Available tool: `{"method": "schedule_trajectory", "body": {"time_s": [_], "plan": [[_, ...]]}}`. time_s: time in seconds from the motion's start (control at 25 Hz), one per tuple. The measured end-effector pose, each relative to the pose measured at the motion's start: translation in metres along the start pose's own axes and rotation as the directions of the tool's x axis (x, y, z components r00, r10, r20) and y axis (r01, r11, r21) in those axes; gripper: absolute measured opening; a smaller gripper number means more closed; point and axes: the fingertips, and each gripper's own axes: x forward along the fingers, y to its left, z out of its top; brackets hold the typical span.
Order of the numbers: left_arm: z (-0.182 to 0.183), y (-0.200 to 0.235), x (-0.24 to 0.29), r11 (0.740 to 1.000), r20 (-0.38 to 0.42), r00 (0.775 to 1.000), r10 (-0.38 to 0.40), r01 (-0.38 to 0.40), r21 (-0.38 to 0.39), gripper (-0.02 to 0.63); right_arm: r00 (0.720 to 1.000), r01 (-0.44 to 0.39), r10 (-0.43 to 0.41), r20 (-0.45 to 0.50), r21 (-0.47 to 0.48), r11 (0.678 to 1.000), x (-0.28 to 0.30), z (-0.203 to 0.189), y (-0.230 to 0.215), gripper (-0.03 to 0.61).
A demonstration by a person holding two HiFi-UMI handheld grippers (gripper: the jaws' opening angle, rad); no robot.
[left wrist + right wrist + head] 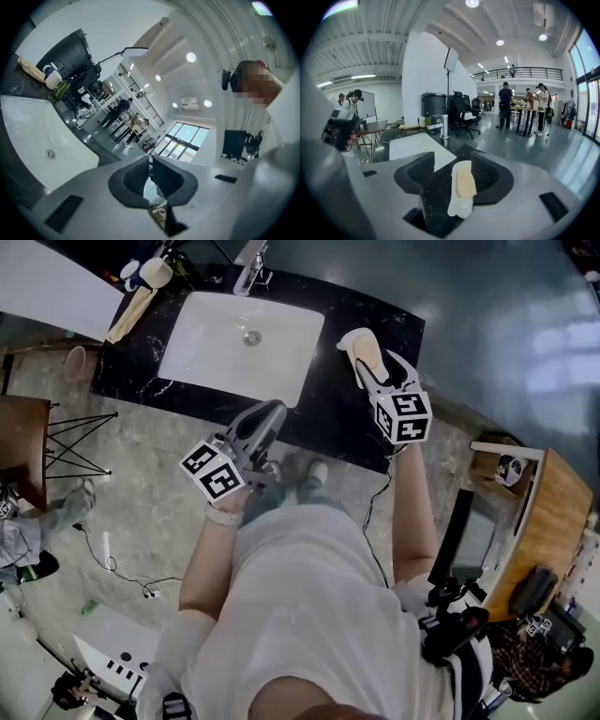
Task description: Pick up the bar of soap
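Right tool point(380, 369) angled down at bench's point(347, 418) right end, 2 jaws spread around soap bar point(465, 180) (on white dish point(457, 206)); left tool point(269, 414) level, pressed together.

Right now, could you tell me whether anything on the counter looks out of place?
Nothing stands out: the bar of soap lies in its white dish on the black counter, right of the sink, between the open right tongs.

Countertop point(349, 416) blk w/ white veining; sink point(211, 357) white. Soap point(465, 183) pale yellow, dish point(456, 207) white. Left gripper point(151, 161) & right gripper point(452, 158) grey, pads point(419, 174) dark; cubes point(405, 416) blk-white squares.
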Motion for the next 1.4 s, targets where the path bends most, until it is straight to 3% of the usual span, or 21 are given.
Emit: {"method": "schedule_trajectory", "body": {"time_s": [0.32, 0.6, 0.92, 1.4], "plan": [[0.001, 0.005, 0.004, 0.999, 0.021, 0.998, 0.052, -0.052, -0.01, 0.009, 0.981, 0.024, -0.033, -0.192, -0.049, 0.998, 0.053, -0.045, -0.03, 0.261], [-0.002, 0.004, 0.009, 0.998, 0.03, 0.997, 0.066, -0.065, -0.016, 0.009, 0.957, -0.004, -0.008, -0.291, -0.043, 0.999, 0.073, -0.071, -0.034, 0.262], [-0.005, 0.007, 0.007, 0.996, 0.03, 0.996, 0.08, -0.079, -0.027, 0.009, 0.944, 0.002, -0.006, -0.329, -0.011, 1.0, 0.083, -0.079, -0.039, 0.264], [-0.012, 0.009, 0.007, 0.996, 0.028, 0.997, 0.077, -0.075, -0.053, 0.009, 0.94, -0.054, 0.099, -0.328, 0.141, 0.988, 0.087, -0.086, -0.04, 0.264]]}}
